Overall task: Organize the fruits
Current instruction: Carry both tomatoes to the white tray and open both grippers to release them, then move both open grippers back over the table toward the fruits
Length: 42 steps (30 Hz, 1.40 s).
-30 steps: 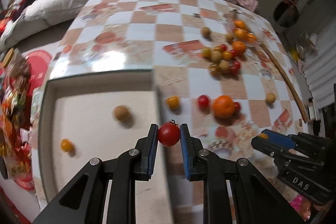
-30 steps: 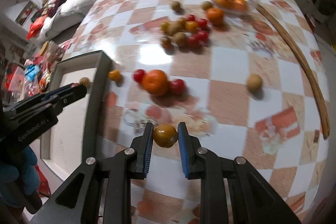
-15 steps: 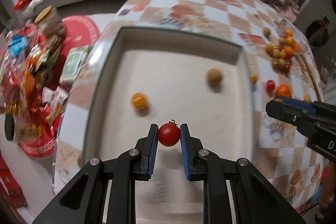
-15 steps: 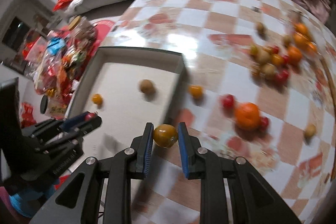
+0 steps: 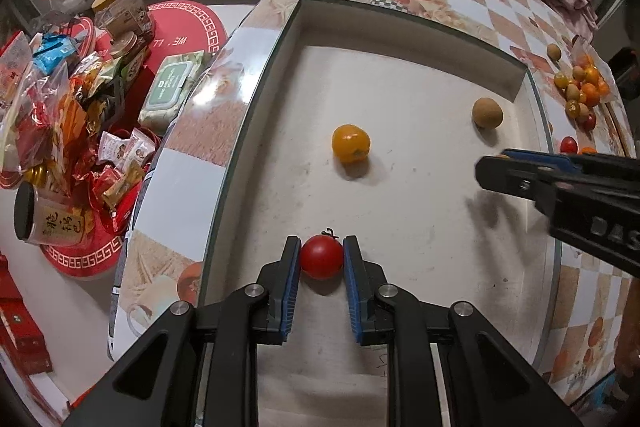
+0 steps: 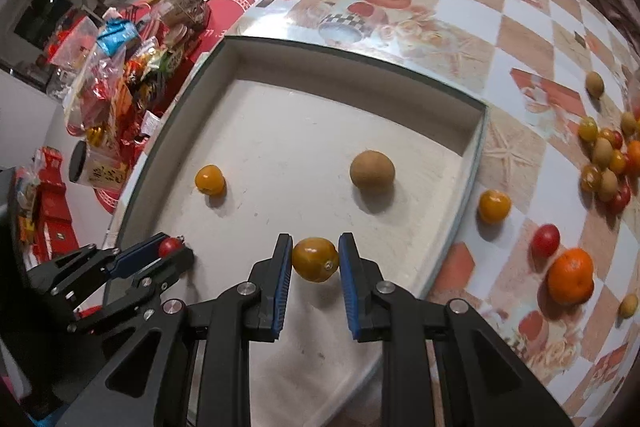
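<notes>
My left gripper (image 5: 322, 261) is shut on a red cherry tomato (image 5: 322, 261), held low over the near part of the white tray (image 5: 400, 211). My right gripper (image 6: 315, 259) is shut on a yellow-brown tomato (image 6: 315, 259) over the tray's near right part (image 6: 280, 147). In the tray lie a yellow tomato (image 5: 351, 143) (image 6: 209, 179) and a brown round fruit (image 5: 487, 112) (image 6: 372, 171). The right gripper shows at the right of the left wrist view (image 5: 496, 167); the left gripper shows at the lower left of the right wrist view (image 6: 172, 251).
On the checkered table (image 6: 520, 39) right of the tray lie a yellow tomato (image 6: 494, 206), a red tomato (image 6: 545, 239), an orange (image 6: 570, 275) and a pile of several small fruits (image 6: 608, 159). Snack bags and jars (image 5: 72, 95) crowd the floor left of the table.
Both grippers have swung left from the table's fruit area to over the tray, each still holding its tomato. The left one has come lower toward the tray floor.
</notes>
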Available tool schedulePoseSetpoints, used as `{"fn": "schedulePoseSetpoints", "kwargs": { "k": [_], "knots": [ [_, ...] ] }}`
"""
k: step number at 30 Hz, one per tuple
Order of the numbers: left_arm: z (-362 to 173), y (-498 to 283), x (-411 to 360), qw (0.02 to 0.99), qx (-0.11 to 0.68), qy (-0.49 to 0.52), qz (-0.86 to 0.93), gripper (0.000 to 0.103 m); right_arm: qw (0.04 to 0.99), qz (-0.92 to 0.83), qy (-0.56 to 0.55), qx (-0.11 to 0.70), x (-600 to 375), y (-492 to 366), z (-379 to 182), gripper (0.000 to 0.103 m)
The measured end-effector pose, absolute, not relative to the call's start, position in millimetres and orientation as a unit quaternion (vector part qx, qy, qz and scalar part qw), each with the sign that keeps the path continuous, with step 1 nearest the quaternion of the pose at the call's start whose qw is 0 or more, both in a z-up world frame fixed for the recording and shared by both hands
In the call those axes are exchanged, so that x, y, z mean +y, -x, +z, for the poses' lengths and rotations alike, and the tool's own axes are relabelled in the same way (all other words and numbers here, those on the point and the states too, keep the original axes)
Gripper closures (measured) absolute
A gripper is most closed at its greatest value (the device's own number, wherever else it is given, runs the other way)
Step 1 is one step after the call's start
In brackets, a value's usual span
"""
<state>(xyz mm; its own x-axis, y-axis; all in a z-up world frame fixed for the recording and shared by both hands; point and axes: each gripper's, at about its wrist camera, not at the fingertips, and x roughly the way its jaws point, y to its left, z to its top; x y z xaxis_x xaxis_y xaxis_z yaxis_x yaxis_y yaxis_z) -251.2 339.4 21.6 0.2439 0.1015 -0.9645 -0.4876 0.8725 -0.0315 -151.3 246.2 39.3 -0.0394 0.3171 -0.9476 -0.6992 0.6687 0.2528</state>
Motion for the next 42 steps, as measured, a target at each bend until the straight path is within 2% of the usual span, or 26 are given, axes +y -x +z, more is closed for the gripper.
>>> {"fn": "schedulePoseSetpoints", "kwargs": {
  "k": [9, 15, 16, 17, 18, 20, 27, 28, 29, 31, 42],
  "knots": [
    [19.3, 251.1, 337.5, 0.772, 0.588, 0.159, 0.185, 0.079, 0.678, 0.373, 0.202, 0.6, 257.4, 155.4, 27.8, 0.074],
    [20.3, 251.2, 338.6, 0.772, 0.588, 0.16, 0.181, 0.079, 0.676, 0.38, 0.193, 0.602, 256.4, 154.2, 30.8, 0.057],
    [20.3, 251.2, 338.3, 0.772, 0.589, 0.16, 0.18, 0.075, 0.677, 0.38, 0.191, 0.6, 255.1, 153.6, 32.5, 0.055],
    [20.2, 250.9, 338.0, 0.771, 0.59, 0.16, 0.177, 0.043, 0.678, 0.381, 0.189, 0.6, 255.4, 153.4, 33.0, 0.054],
    [22.4, 251.7, 337.5, 0.775, 0.585, 0.157, 0.181, 0.025, 0.679, 0.381, 0.186, 0.6, 254.6, 152.7, 34.2, 0.053],
    [28.9, 252.8, 334.2, 0.788, 0.571, 0.144, 0.182, 0.025, 0.68, 0.381, 0.177, 0.601, 253.2, 150.8, 37.0, 0.052],
    [30.6, 243.9, 327.6, 0.777, 0.591, 0.125, 0.174, 0.025, 0.691, 0.374, 0.143, 0.602, 239.3, 141.5, 50.7, 0.052],
    [32.6, 241.7, 326.0, 0.777, 0.593, 0.124, 0.172, 0.025, 0.694, 0.374, 0.135, 0.6, 235.5, 139.6, 55.8, 0.048],
    [34.3, 239.7, 323.8, 0.777, 0.594, 0.122, 0.171, 0.025, 0.698, 0.374, 0.129, 0.597, 230.7, 137.7, 61.5, 0.038],
    [39.9, 233.5, 316.9, 0.78, 0.593, 0.112, 0.165, 0.025, 0.71, 0.368, 0.12, 0.588, 221.7, 133.4, 71.4, 0.027],
    [70.6, 170.2, 252.2, 0.805, 0.582, 0.067, 0.093, 0.025, 0.748, 0.281, 0.064, 0.598, 120.8, 99.2, 82.0, 0.026]
  ]
}}
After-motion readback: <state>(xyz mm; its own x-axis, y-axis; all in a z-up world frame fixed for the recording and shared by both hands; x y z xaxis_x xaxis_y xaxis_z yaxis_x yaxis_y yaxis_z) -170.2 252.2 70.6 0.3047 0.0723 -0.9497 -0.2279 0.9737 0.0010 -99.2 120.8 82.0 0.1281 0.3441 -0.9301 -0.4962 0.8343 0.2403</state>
